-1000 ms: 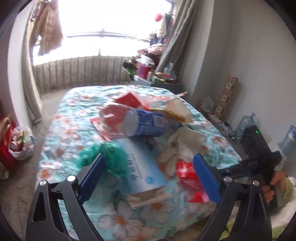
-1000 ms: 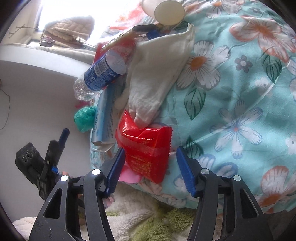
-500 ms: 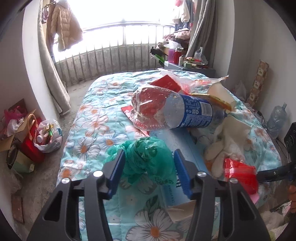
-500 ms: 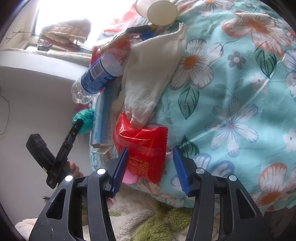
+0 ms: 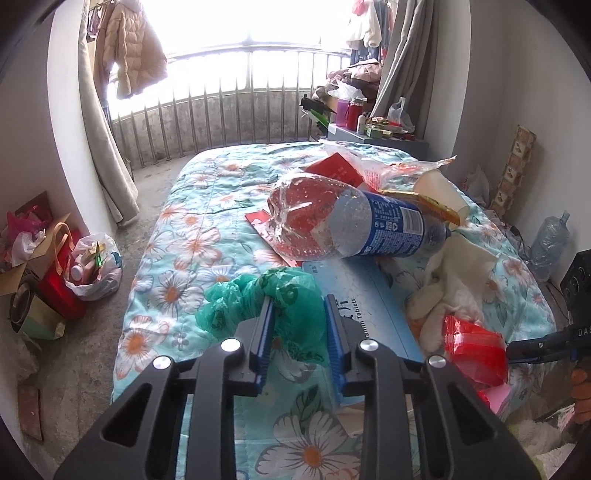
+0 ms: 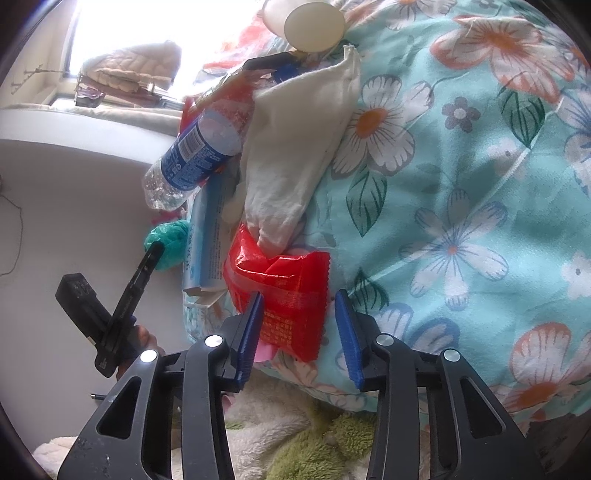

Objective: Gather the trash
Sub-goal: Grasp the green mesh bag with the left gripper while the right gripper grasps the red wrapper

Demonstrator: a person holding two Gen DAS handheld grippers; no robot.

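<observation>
Left tongs (image 5: 298, 314), just been closing, now pinching green plastic bag (image 5: 255, 295) at near edge of floral bed (image 5: 192, 236). Right tongs (image 6: 300, 315), also closing, partly open around red wrapper (image 6: 284, 291) at bed's edge, right pad not yet touching.

Green bag (image 5: 284, 295), red wrapper (image 6: 291, 295)

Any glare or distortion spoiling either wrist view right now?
Left wrist view: the balcony window is blown out white and the fisheye bends the walls, yet the crumpled green plastic bag stays sharp. Right wrist view: glare top-left only; red foil wrapper is crisp.
</observation>
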